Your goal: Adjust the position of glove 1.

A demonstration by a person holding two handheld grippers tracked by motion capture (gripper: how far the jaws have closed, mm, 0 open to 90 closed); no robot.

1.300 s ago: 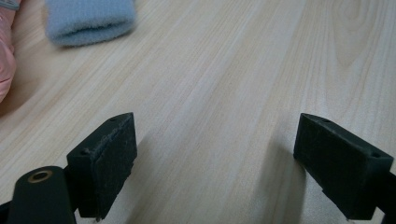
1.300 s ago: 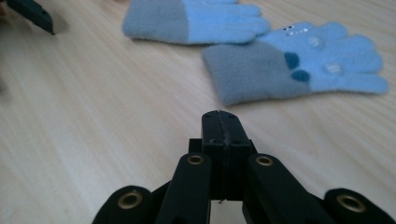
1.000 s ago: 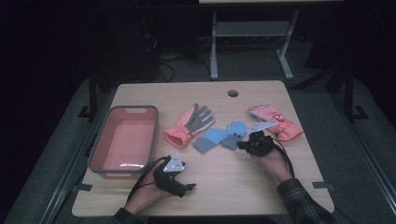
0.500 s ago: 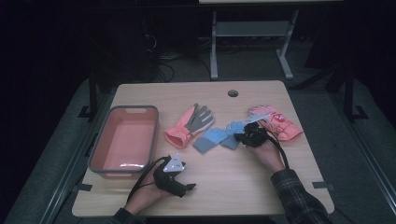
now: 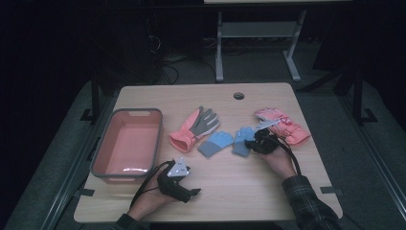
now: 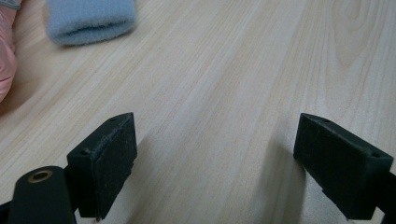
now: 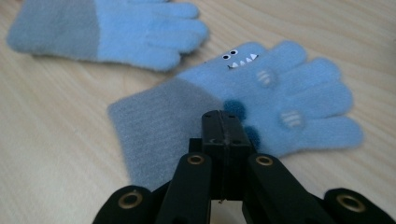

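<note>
Two light blue knit gloves lie side by side mid-table. One has a plain palm point(image 7: 116, 28) point(image 5: 216, 142); the other point(image 7: 280, 88) point(image 5: 242, 139) has a small monster face and a grey cuff. My right gripper point(image 7: 222, 121) point(image 5: 253, 143) is shut, its jaws pressed together with the tip over the monster glove where cuff meets palm. I cannot tell whether fabric is pinched. My left gripper point(image 6: 215, 158) point(image 5: 182, 184) rests open near the table's front edge, with bare wood between its jaws.
A pink tray point(image 5: 98, 153) stands at the table's left side. A pink and grey glove point(image 5: 194, 127) lies left of the blue pair, and a pink glove point(image 5: 282, 125) lies to their right. A cable hole point(image 5: 238, 95) sits near the far edge.
The right hand has crept a little left and away from the person, onto the monster glove. The left hand has stayed still.
</note>
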